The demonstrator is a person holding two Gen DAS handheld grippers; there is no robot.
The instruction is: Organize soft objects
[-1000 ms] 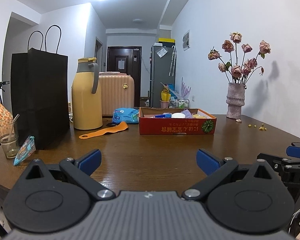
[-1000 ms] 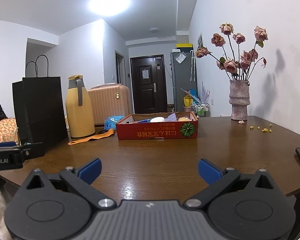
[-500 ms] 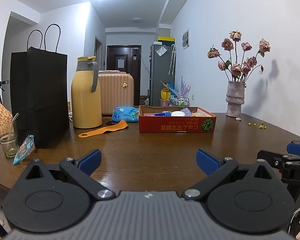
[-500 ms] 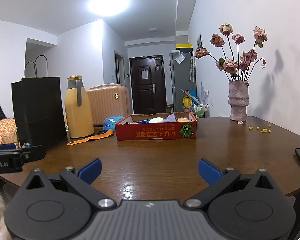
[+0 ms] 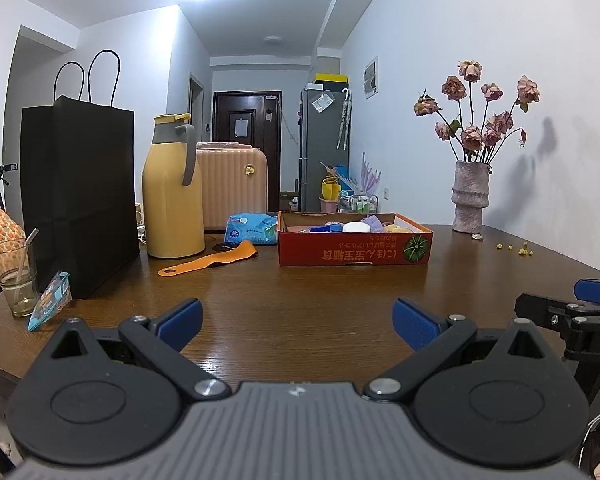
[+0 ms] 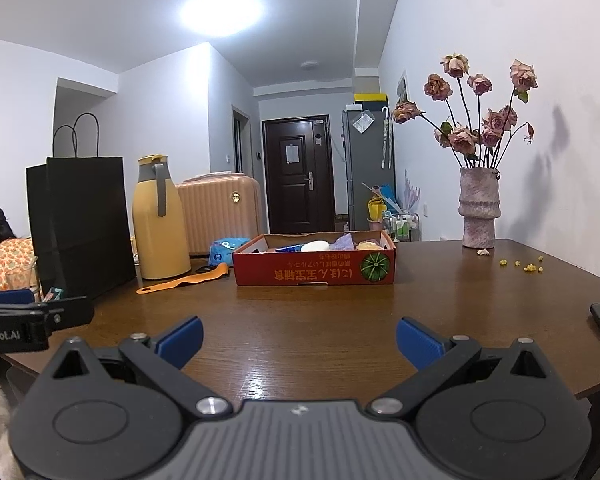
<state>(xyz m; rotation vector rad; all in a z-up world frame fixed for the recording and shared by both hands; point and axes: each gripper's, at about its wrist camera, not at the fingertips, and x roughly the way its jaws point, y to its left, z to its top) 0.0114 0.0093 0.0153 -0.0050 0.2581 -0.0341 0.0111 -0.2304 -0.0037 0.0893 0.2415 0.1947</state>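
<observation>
The left gripper stands wide apart with nothing between its blue pads, low at 6 o'clock over the near edge of the wooden table; the right gripper is spread just as wide and empty, also at 6 o'clock in its own view. Each shows in the other's picture, at 3 o'clock and at 9 o'clock.

At 10 o'clock a tall black paper bag stands upright, with a yellow thermos jug just beside it. At 12 o'clock, well apart from both grippers, sits the red cardboard box, holding the soft objects in white, purple and blue. At 2 o'clock a vase of dried roses stands near the wall. An orange strap lies flat between jug and box.
</observation>
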